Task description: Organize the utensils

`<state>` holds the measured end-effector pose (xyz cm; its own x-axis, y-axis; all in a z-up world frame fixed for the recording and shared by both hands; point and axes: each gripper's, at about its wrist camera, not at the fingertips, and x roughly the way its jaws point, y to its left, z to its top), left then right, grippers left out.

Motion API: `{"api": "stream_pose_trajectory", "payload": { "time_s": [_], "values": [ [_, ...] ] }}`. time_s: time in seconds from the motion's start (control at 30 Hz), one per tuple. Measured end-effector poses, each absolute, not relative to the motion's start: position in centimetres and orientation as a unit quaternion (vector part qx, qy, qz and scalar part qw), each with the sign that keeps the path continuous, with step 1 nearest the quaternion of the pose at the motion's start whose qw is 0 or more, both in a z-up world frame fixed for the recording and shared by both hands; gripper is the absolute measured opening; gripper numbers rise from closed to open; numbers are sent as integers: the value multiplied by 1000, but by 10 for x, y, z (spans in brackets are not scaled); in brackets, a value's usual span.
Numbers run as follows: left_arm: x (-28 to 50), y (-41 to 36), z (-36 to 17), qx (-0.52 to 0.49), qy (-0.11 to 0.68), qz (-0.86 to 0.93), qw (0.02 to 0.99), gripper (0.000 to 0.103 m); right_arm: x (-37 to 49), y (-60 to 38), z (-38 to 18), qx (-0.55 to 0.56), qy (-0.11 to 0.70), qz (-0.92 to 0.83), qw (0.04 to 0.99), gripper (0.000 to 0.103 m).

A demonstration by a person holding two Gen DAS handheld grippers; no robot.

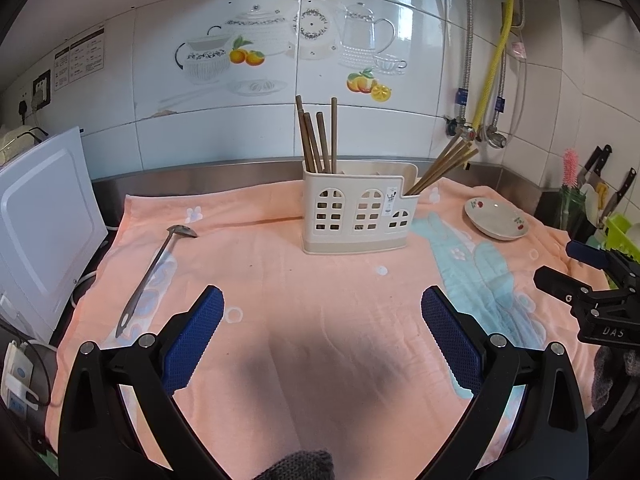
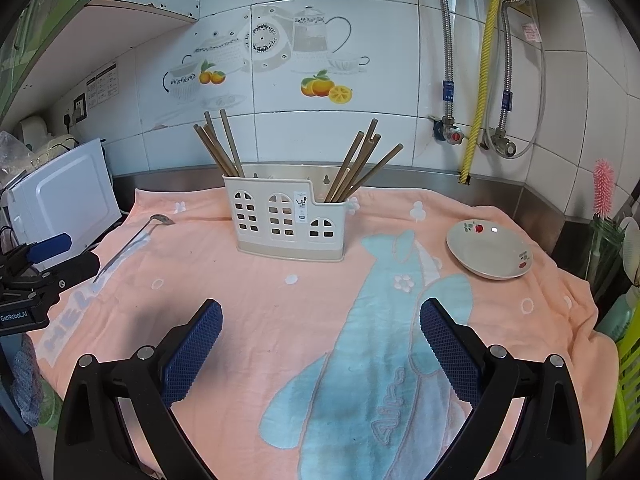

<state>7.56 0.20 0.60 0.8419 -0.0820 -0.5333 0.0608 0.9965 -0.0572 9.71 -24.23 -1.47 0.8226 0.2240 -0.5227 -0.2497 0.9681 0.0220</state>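
Steel ladle (image 1: 154,276) lies left of the wide-open, empty left tool (image 1: 322,312).

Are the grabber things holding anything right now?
No. The left hand-held gripper and right hand-held gripper are both open and empty; the ladle lies untouched.

We record a glossy white tiled wall (image 2: 360,136) bearing printed teapot-and-orange decals (image 2: 264,48). A yellow corrugated hose (image 2: 482,80) and braided steel pipes (image 2: 446,40) run down it at far right. A stainless steel counter upstand (image 1: 192,172) lines its base. A white appliance (image 1: 44,224) stands far left.
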Motion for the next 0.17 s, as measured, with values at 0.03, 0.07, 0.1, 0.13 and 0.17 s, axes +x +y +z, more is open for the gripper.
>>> {"api": "stream_pose_trajectory", "payload": {
  "time_s": [0.03,0.07,0.1,0.13,0.17],
  "values": [
    [76,2,6,-18,280,-36,959,98,97,-242,-15,-24,271,125,954,96],
    [76,1,6,-17,280,-36,959,98,97,-242,-15,-25,271,124,954,96],
    [76,2,5,-17,281,-37,959,98,97,-242,-15,-25,271,124,954,96],
    [75,2,5,-17,282,-36,959,98,97,-242,-15,-25,271,125,954,96],
    [76,2,5,-17,282,-37,958,98,97,-243,-14,-26,271,125,954,96]
  ]
}}
